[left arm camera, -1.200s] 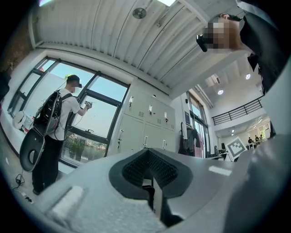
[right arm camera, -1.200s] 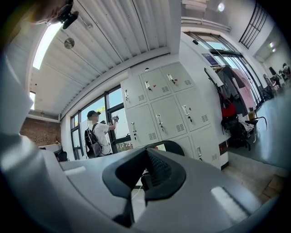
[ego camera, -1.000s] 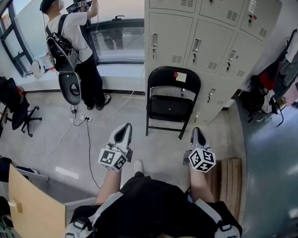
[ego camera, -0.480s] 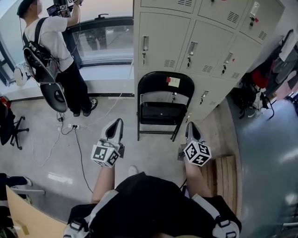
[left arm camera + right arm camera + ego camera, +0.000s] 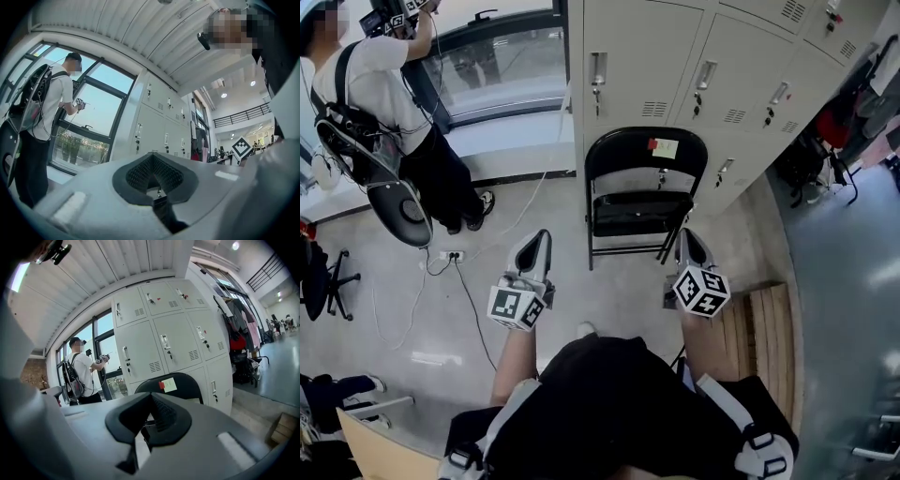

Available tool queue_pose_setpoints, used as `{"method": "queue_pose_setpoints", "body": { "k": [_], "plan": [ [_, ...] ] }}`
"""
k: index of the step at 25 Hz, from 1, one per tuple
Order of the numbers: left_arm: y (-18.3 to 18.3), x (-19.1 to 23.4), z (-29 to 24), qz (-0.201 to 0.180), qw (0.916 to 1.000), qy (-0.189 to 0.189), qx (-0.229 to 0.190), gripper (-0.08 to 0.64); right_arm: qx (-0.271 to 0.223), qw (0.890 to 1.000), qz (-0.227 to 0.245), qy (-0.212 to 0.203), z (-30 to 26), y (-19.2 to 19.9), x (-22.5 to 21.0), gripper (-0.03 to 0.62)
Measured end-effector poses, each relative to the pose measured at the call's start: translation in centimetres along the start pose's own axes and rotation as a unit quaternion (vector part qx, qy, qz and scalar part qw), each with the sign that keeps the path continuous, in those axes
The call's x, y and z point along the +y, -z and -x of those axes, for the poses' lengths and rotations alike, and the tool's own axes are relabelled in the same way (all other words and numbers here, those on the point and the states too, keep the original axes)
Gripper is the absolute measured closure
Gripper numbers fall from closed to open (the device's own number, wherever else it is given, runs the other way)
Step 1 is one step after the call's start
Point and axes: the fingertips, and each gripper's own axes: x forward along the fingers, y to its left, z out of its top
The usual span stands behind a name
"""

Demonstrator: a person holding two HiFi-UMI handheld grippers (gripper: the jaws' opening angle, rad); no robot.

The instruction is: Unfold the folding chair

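Observation:
A black folding chair (image 5: 642, 187) stands against the grey lockers, its curved backrest bearing a red and a pale sticker. Its seat looks tilted between the legs. My left gripper (image 5: 536, 246) is held left of the chair's front legs, shut and empty. My right gripper (image 5: 687, 242) is close to the chair's right front leg, also shut with nothing in it. In the right gripper view the chair back (image 5: 180, 383) rises just beyond the shut right gripper (image 5: 151, 401). The left gripper view shows the shut left gripper (image 5: 152, 161) pointing at the lockers and window.
Grey lockers (image 5: 675, 56) fill the wall behind the chair. A person with a backpack (image 5: 375, 103) stands at the window on the left. A wooden pallet (image 5: 764, 328) lies at my right. Cables (image 5: 473, 300) trail over the floor on the left; bags (image 5: 825, 150) hang at the far right.
I have come closer to the chair, and both grippers have moved forward towards it. Both stay shut and empty.

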Motion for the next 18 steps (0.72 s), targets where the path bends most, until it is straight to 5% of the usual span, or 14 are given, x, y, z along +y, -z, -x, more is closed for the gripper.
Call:
{"method": "queue_pose_setpoints", "body": {
  "k": [18],
  "plan": [
    [6.3, 1.9, -9.4, 0.0, 0.9969, 0.04, 0.068, 0.555, 0.049, 0.997, -0.029, 0.043, -6.0, 3.0, -4.6, 0.586]
  ]
}}
